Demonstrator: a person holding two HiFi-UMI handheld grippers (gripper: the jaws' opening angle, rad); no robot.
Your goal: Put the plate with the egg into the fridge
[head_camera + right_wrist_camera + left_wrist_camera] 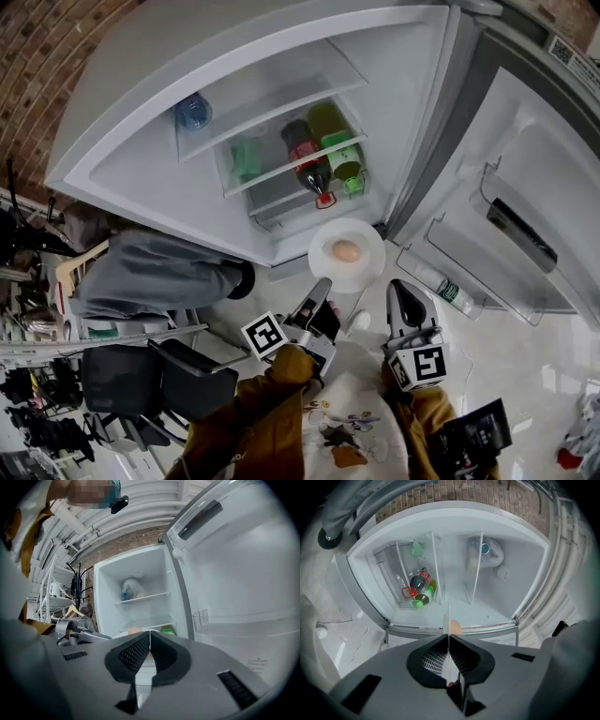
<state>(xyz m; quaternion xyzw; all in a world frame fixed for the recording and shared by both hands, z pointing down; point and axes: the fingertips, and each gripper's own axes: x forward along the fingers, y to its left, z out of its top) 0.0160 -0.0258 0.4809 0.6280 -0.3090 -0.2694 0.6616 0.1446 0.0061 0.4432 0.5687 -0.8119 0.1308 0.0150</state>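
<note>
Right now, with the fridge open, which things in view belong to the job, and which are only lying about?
Belongs to the job: plate, egg on it, open fridge, left gripper shut on the plate's rim.

Just lying about: dark red-capped bottle and green bottle inside the fridge, bottle in the door shelf, black chair.

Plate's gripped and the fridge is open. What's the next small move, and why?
Probably ease the left gripper forward into the fridge, keeping the plate level. Its jaws clamp the rim, the door is open, and the plate hangs just outside the opening with the egg resting on it.
</note>
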